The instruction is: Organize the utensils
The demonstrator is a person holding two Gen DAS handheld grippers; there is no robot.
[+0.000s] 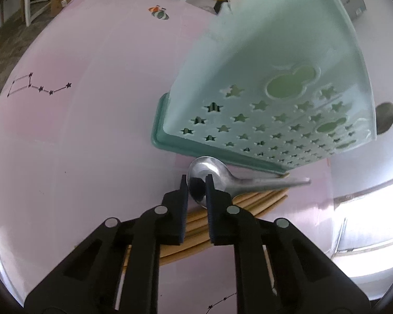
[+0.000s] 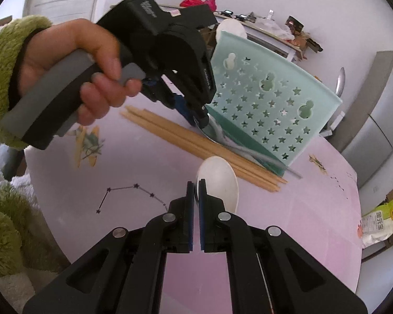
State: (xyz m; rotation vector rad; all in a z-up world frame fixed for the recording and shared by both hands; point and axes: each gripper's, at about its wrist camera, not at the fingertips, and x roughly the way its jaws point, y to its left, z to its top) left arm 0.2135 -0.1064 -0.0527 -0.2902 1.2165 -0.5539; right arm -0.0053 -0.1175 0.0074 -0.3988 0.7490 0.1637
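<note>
Bright daylight washes out both views' right sides, with soft focus and fisheye-bent edges.

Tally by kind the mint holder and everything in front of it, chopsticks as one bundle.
Metal spoon: 1
White spoon: 1
Chopstick bundle: 1
Mint holder: 1
Total: 4

the right gripper point(image 2: 196, 187) pinches the edge of a white spoon point(image 2: 220, 180) over a pink desk point(image 2: 301, 209). beyond it, a hand point(image 2: 73, 70) in a green fuzzy sleeve point(image 2: 5, 60) holds the left gripper point(image 2: 203, 123) down at a metal spoon point(image 2: 214, 133), lying across wooden chopsticks point(image 2: 186, 141) beside a mint star-holed rack point(image 2: 269, 104).
</note>
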